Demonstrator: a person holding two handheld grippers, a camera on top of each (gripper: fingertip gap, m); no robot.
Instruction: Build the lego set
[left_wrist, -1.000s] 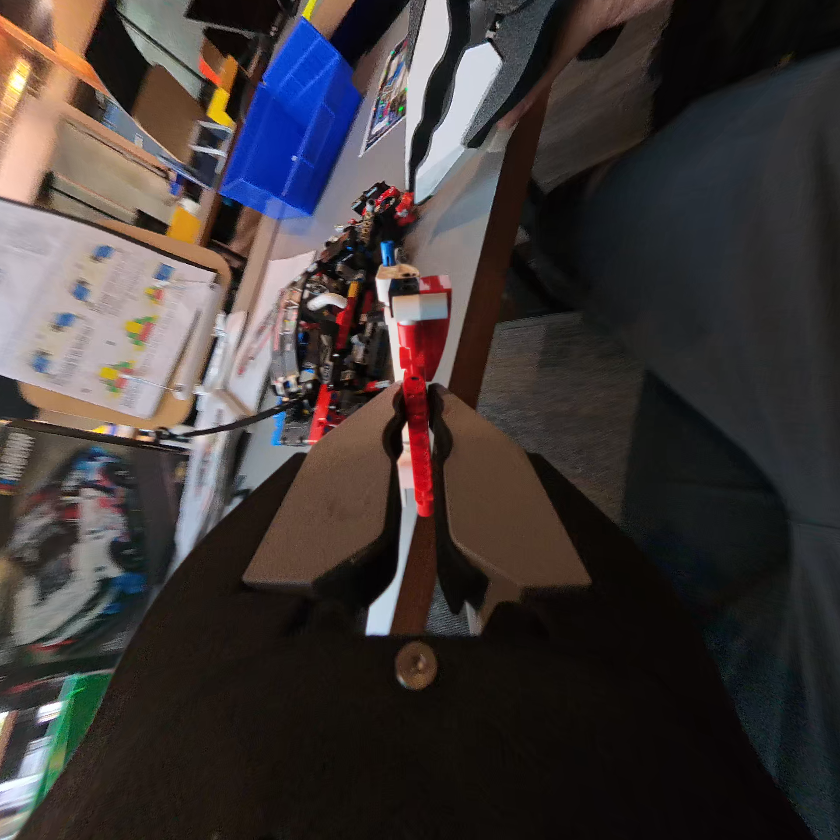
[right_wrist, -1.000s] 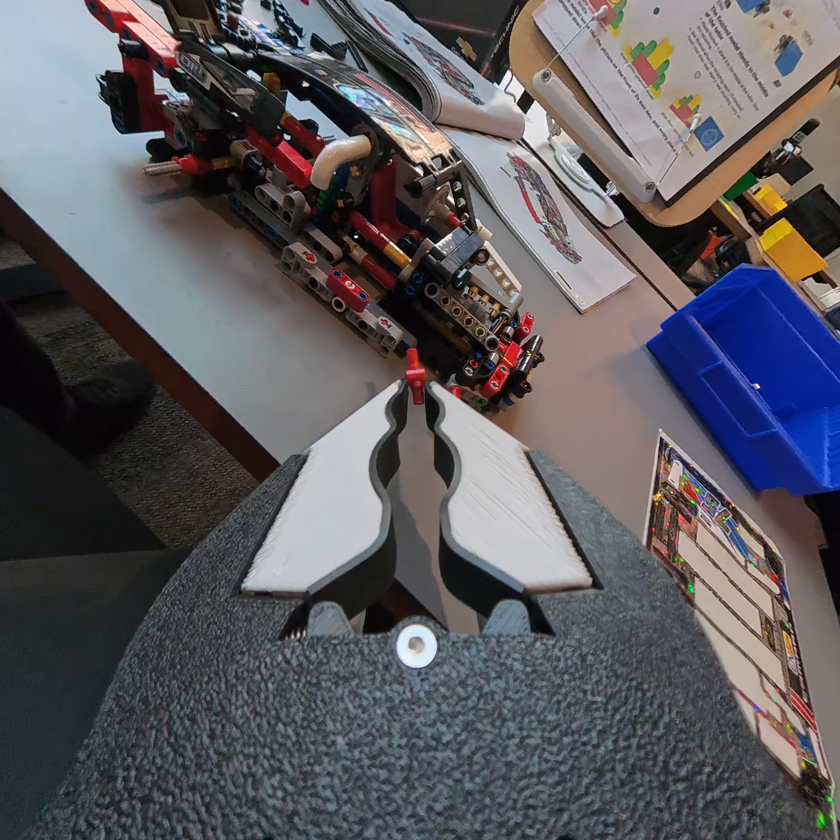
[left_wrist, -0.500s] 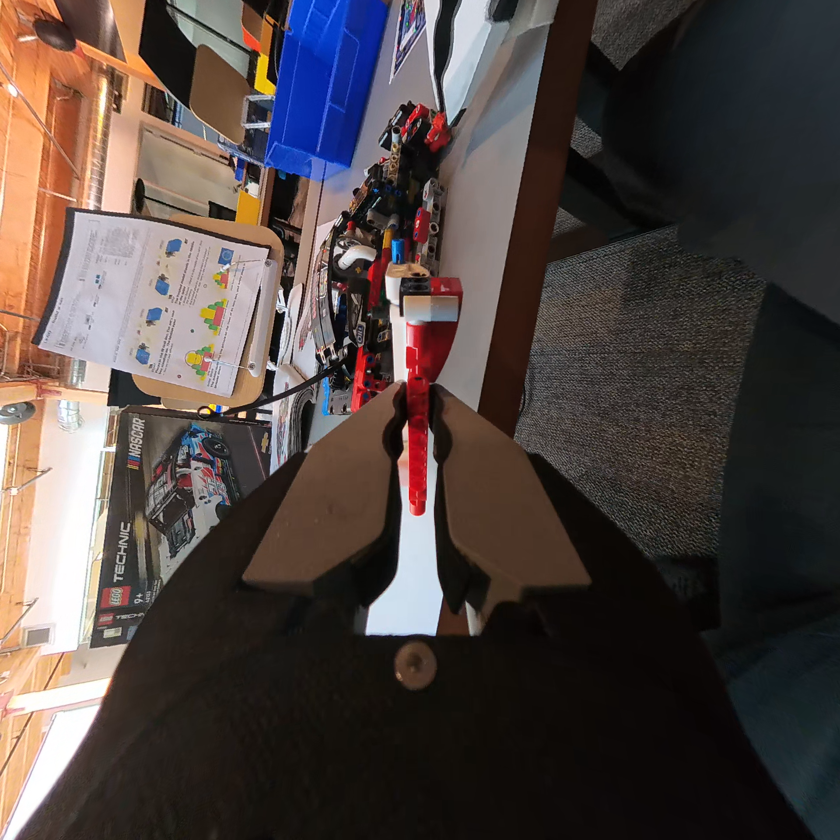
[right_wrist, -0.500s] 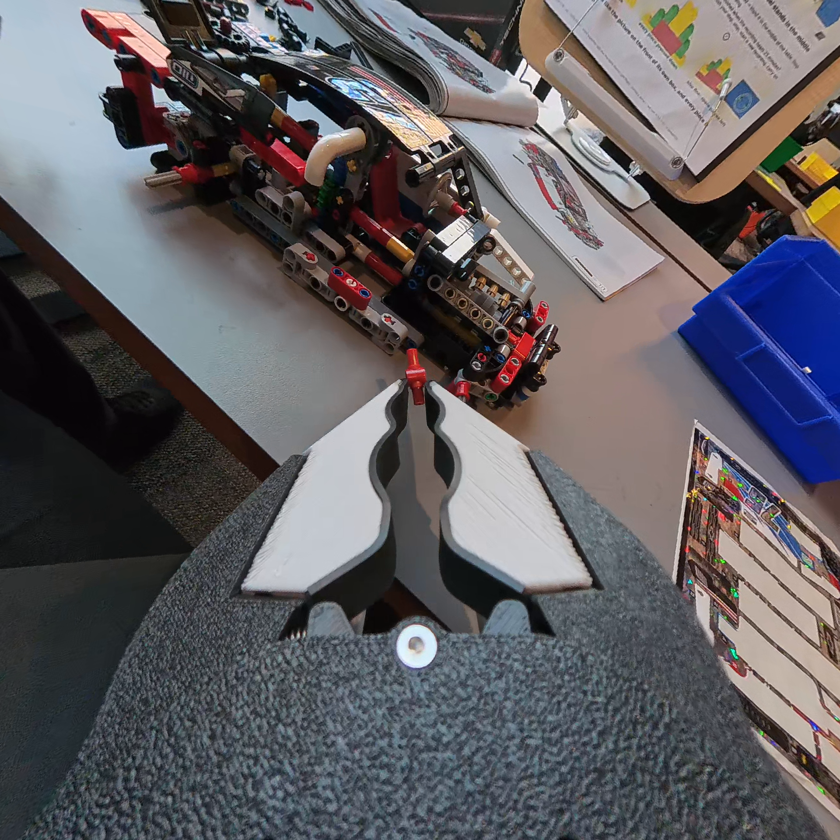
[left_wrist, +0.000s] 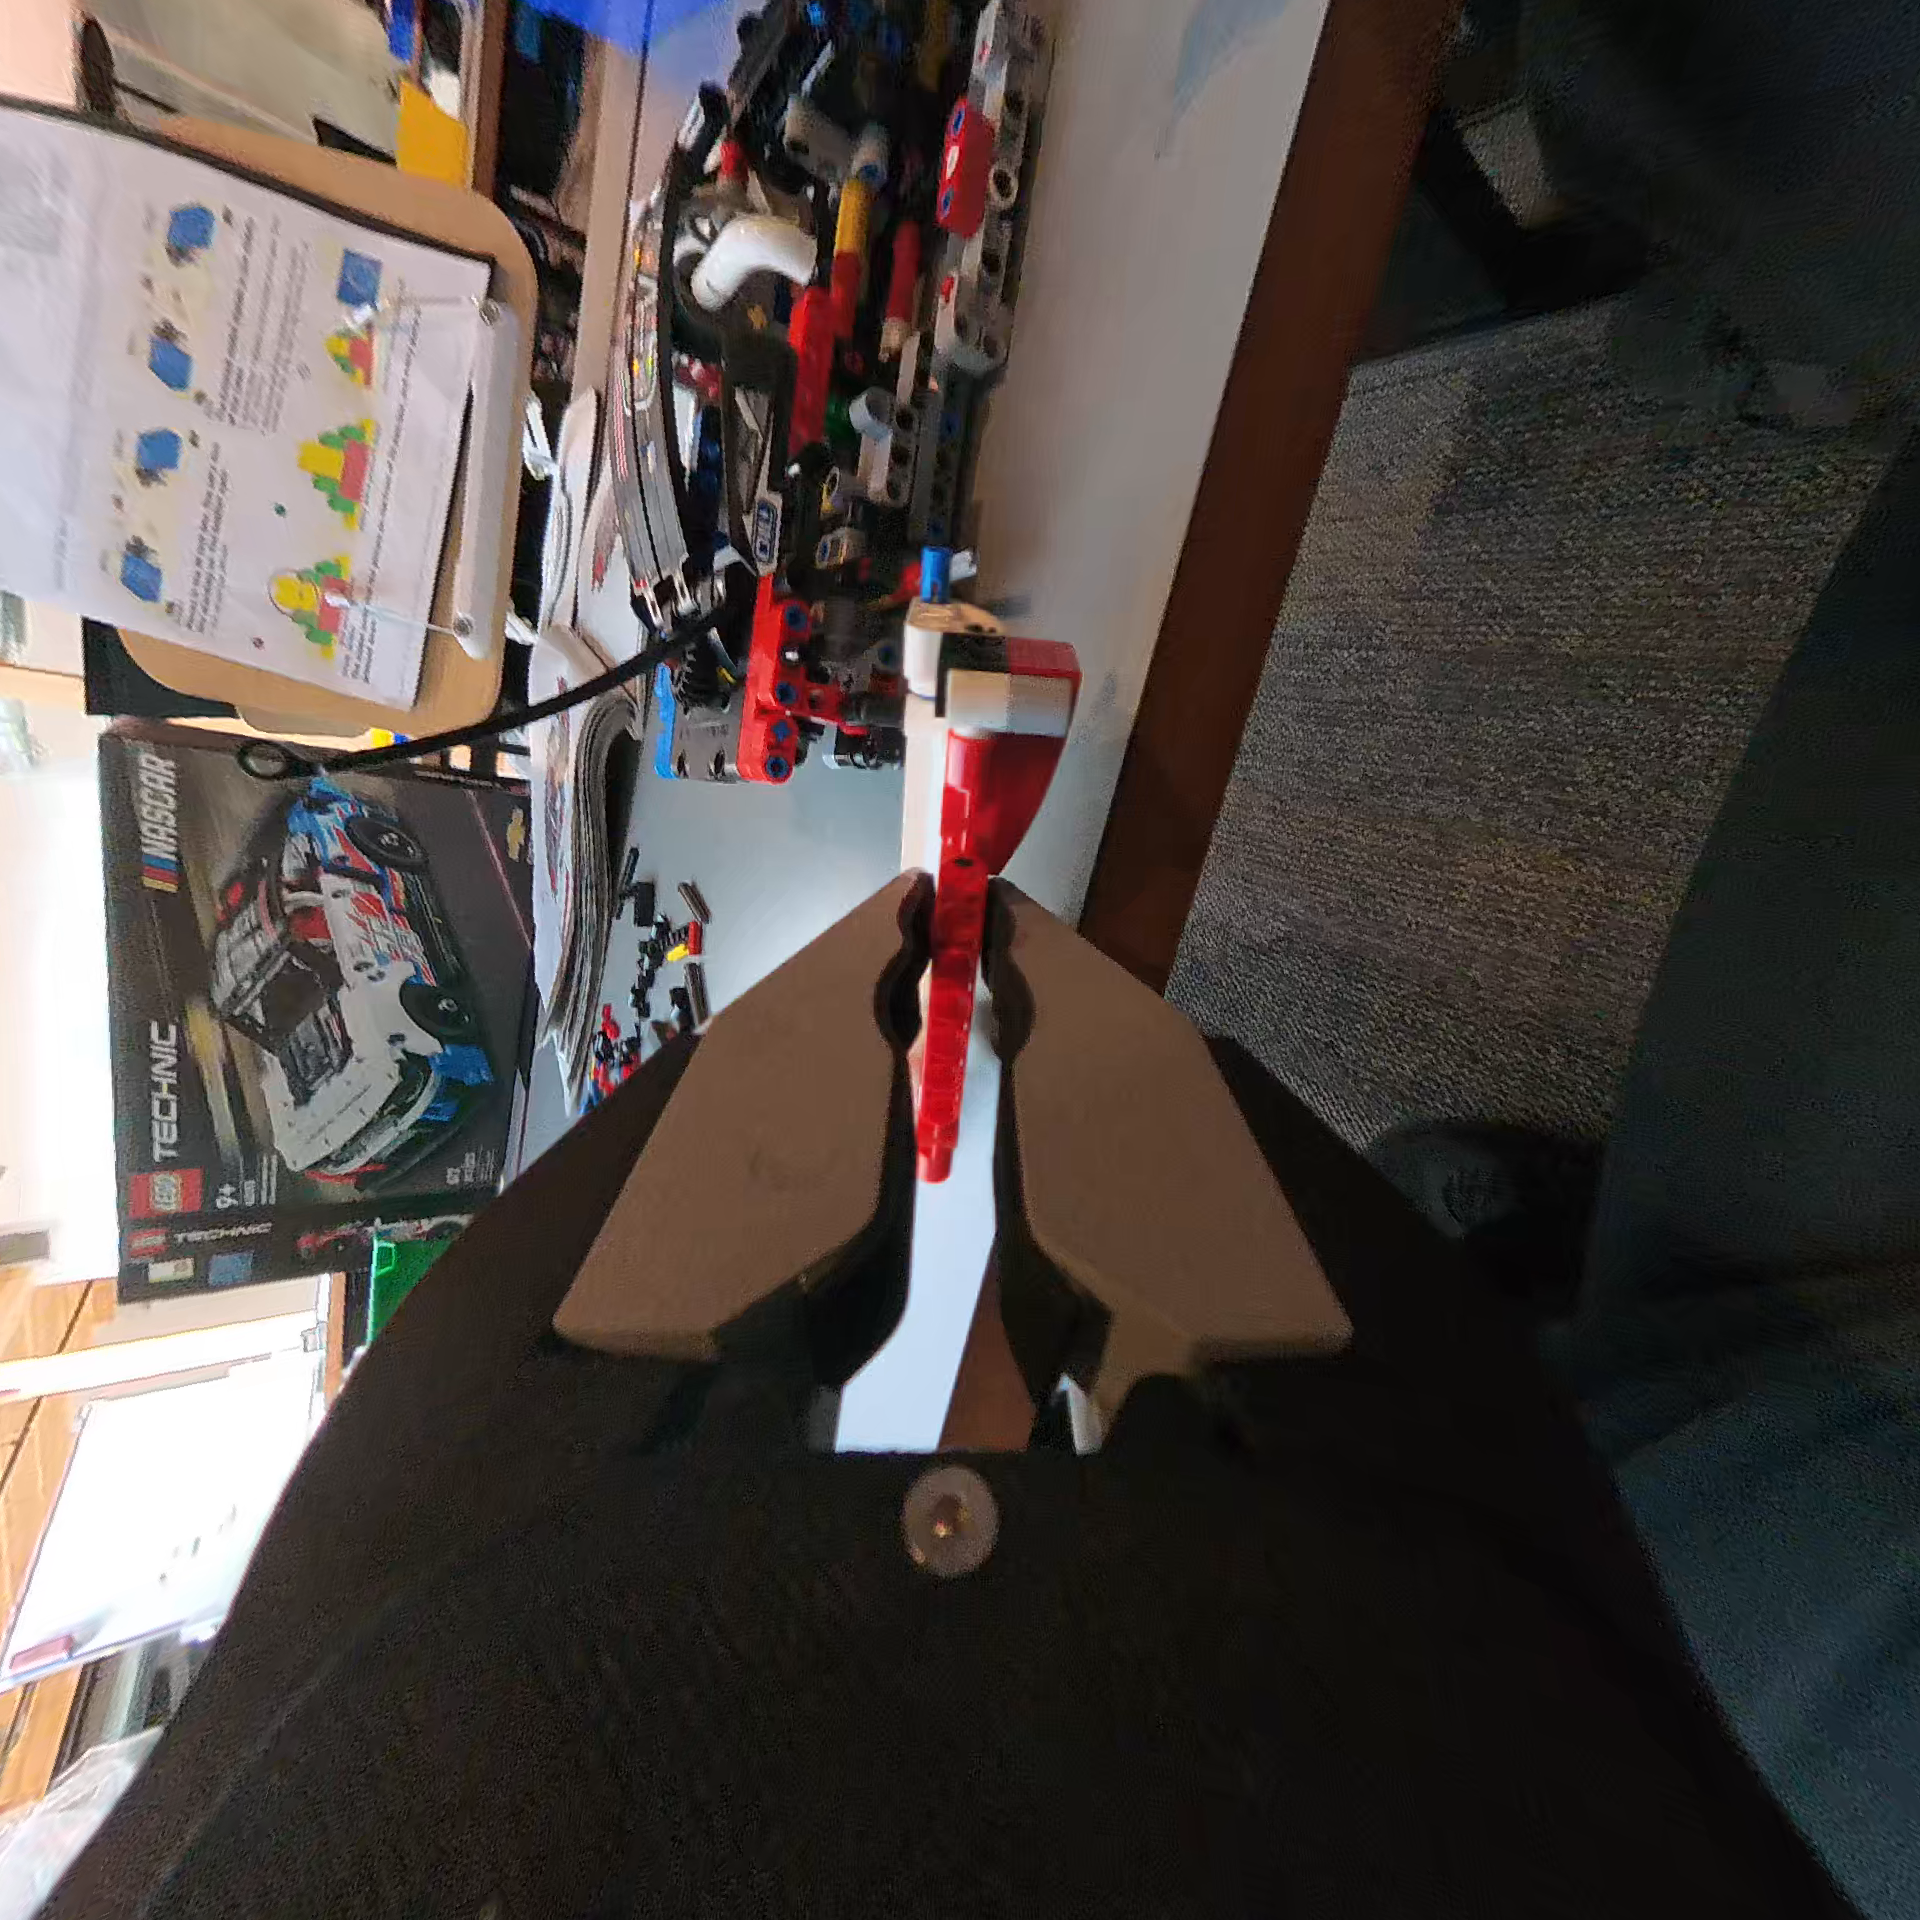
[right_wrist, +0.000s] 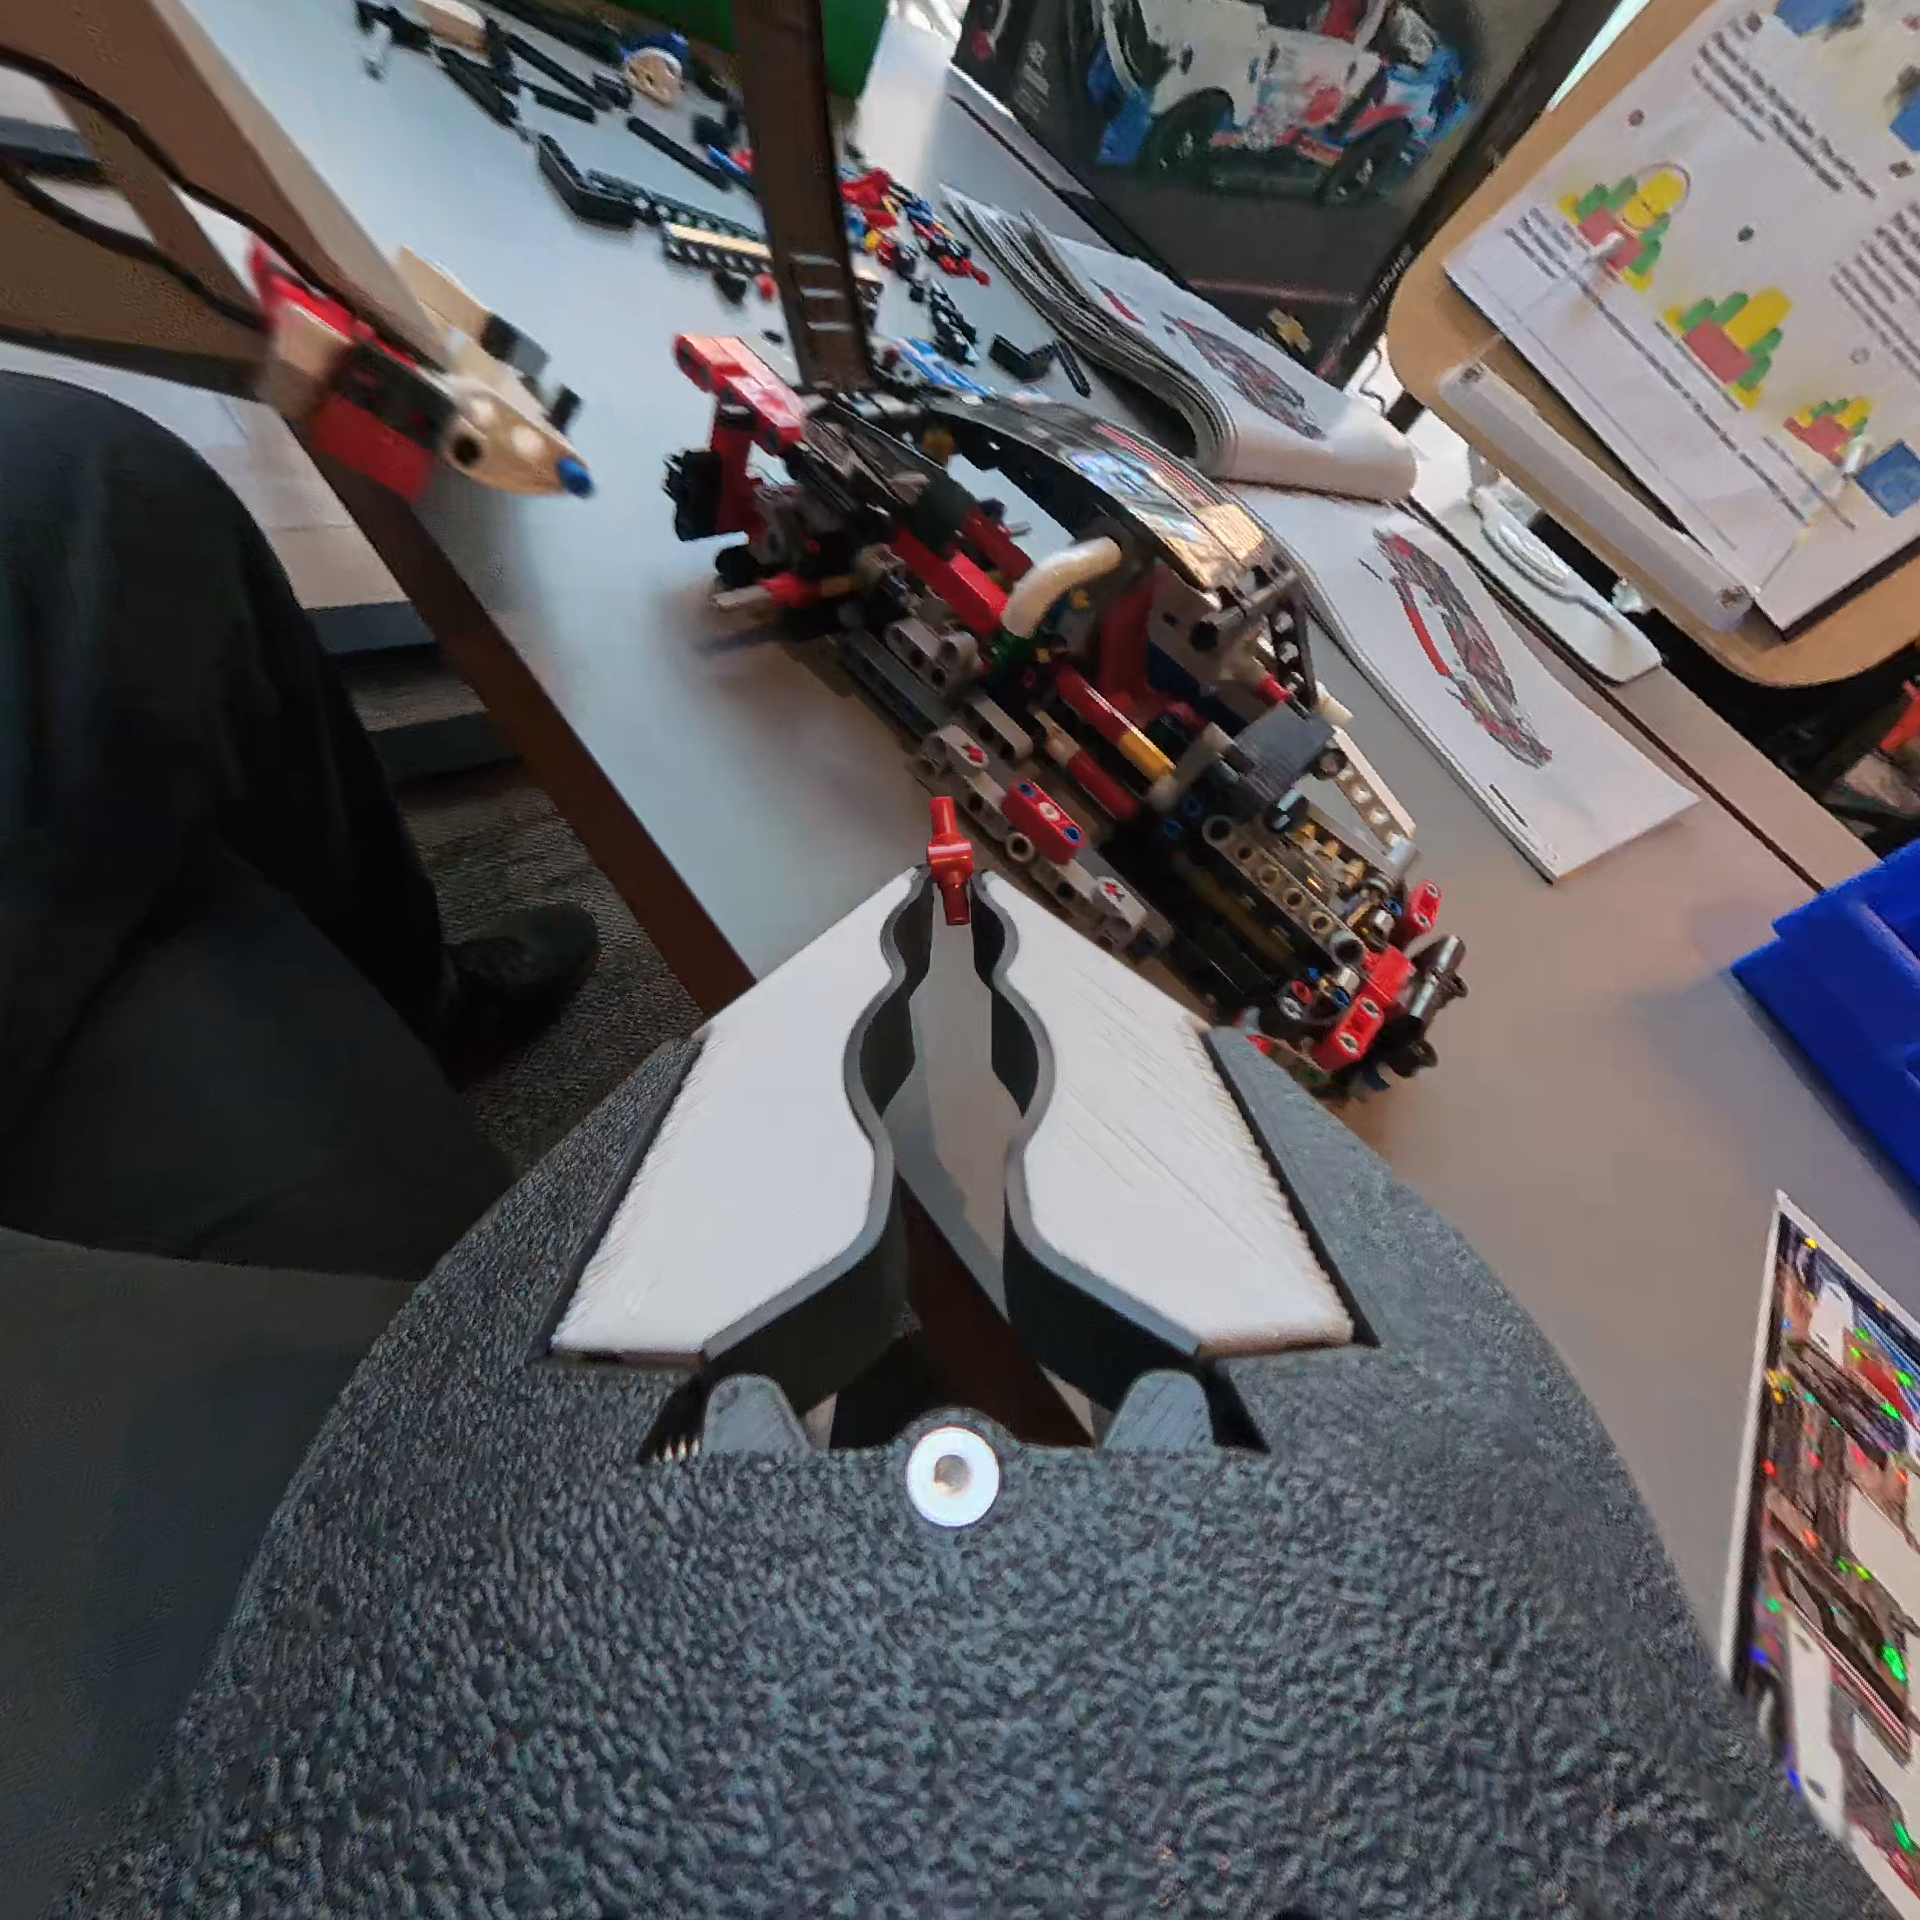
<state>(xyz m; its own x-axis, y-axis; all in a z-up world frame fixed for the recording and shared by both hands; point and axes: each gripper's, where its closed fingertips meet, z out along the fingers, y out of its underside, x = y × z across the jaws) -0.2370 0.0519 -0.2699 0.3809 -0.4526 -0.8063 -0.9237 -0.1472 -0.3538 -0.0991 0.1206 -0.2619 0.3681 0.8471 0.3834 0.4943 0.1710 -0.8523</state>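
We see a blue bin (right_wrist: 1849, 997) at the right edge of the grey table (right_wrist: 644, 613), just beside a colourful printed sheet (right_wrist: 1829, 1538). A paper chart on a tan board (left_wrist: 260, 416) stands behind. Below the table's brown edge lies grey carpet (left_wrist: 1507, 748), and what may be a dark shoe (right_wrist: 520, 956)

Grey table (right_wrist: 623, 582) with brown edge, lego car (right_wrist: 1091, 707), loose pieces (right_wrist: 665, 197), open booklet (right_wrist: 1455, 665)

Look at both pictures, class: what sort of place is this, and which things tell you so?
Probably a workshop or lab bench set up for model building: a half-built car on the table, loose parts, an open manual and the set's box.
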